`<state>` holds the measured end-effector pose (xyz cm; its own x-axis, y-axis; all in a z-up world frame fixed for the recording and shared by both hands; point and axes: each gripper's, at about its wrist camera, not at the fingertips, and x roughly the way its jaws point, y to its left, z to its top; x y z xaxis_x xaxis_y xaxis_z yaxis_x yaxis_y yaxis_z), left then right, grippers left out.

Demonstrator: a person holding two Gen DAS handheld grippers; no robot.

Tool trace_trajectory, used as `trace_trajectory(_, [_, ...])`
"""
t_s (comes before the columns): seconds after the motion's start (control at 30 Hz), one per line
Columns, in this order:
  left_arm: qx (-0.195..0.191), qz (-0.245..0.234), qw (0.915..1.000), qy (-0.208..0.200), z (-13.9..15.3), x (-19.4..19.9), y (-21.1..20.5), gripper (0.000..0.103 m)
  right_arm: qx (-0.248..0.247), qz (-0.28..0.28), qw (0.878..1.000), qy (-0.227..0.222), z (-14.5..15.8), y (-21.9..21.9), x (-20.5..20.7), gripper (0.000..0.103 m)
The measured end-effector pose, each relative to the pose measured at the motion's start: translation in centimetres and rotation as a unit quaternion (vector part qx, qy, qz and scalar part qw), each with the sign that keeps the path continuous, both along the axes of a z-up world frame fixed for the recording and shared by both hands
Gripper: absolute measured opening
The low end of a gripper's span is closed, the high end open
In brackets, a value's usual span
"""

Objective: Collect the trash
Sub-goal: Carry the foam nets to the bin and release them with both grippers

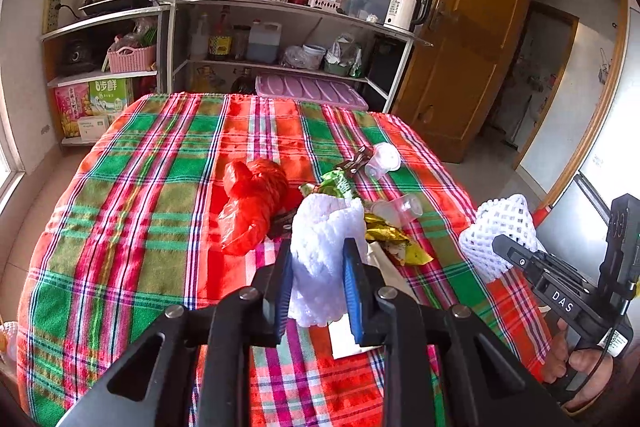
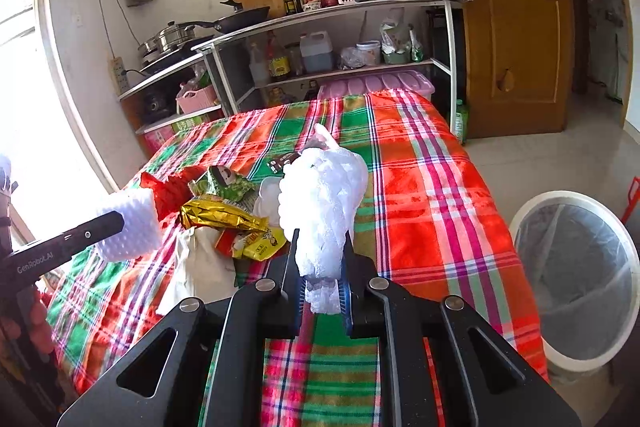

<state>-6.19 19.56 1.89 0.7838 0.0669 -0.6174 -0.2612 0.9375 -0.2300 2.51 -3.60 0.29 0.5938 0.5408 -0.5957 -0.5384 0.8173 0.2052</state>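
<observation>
My left gripper is shut on a white foam fruit net and holds it above the plaid table; it also shows in the right wrist view. My right gripper is shut on a second white foam net, also seen in the left wrist view. On the cloth lie a red plastic bag, a green wrapper, a gold wrapper, clear plastic cups and white paper.
A white bin with a clear liner stands on the floor right of the table. Kitchen shelves with pans, bottles and a kettle stand behind the table. A wooden door is at the right.
</observation>
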Motion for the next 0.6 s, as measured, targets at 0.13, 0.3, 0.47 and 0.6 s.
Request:
trace_trajectory(0.13, [0.000,-0.027,0.9996,-0.012,1.3,1.2,-1.6,0.025,0.005,-0.014,1.000,-0.007,0.8,-1.5,-0.3,0.014])
trace_trajectory(0.3, [-0.005,-0.069,0.9975,-0.017,1.7,3.6,-4.5,0.025,0.010,-0.045,0.999,-0.012,1.6,-4.3,0.0,0.015])
trace_trajectory(0.47, [-0.012,-0.121,0.9924,-0.018,1.9,6.5,-8.0,0.025,0.006,-0.088,0.996,-0.018,2.4,-7.7,0.6,0.015])
trace_trajectory(0.6, [-0.017,-0.161,0.9867,-0.019,2.2,8.7,-10.6,0.025,0.000,-0.123,0.992,-0.026,3.1,-10.5,1.0,0.015])
